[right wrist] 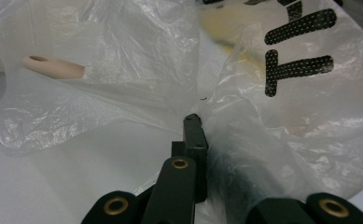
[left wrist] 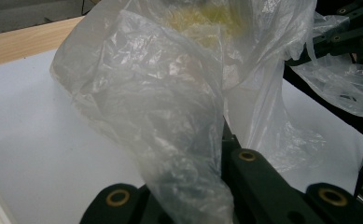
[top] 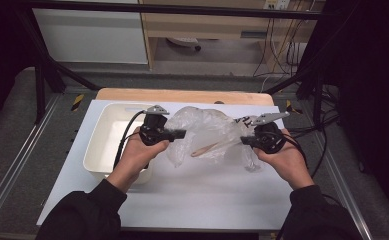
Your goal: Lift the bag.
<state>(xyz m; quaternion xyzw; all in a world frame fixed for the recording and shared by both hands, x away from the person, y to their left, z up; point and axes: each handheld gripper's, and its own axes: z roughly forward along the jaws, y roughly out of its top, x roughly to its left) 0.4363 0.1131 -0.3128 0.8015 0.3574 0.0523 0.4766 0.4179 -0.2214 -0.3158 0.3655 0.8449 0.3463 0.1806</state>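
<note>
We hold a crumpled clear plastic bag (top: 207, 132) between both tongs above the white bench (top: 192, 195).

Our left tongs (top: 179, 133) clamp a fold at the bag's left side, the film bunched between the black jaws in the left gripper view (left wrist: 170, 140). Our right tongs (top: 246, 141) pinch its right edge, jaws together on a thin gather of plastic (right wrist: 226, 107) beside black dotted lettering (right wrist: 296, 44). The bag hangs stretched between the two, its lower folds touching the bench. Inside it lies a pale wooden stick-like handle (top: 209, 147), slanted, its rounded end with a hole plain in the right gripper view (right wrist: 53, 66); something yellow (right wrist: 226, 23) sits blurred deeper within. A white rectangular plastic tub (top: 107, 142) stands just left of the bag, under our left hand (top: 142, 152).
</note>
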